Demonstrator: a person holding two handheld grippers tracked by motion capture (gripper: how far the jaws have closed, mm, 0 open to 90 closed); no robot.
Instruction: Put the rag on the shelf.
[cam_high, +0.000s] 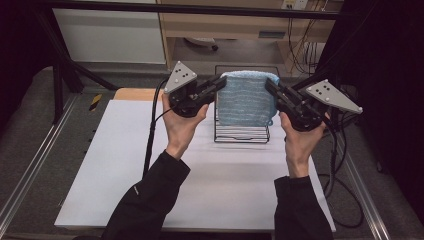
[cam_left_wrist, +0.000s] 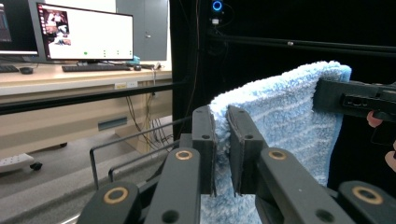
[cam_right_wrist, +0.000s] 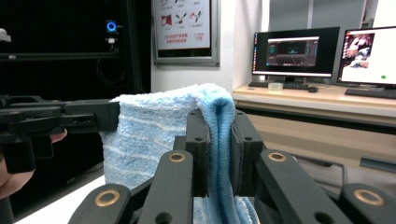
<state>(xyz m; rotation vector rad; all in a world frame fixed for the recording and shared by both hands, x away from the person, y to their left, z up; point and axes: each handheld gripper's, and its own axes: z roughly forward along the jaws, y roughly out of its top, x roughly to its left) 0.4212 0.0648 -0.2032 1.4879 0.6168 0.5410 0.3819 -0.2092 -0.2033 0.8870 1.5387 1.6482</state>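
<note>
Towel held taut above the wire rack on the counter. Left gripper clamps its left top corner, right gripper the right. Towel probably clear of rack; contact hidden.

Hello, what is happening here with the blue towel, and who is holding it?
A person holds a gripper in each hand. The left gripper and the right gripper are each shut on one upper side of a folded light blue towel. The towel hangs spread between them, above a black wire rack that stands on the white table.
</note>
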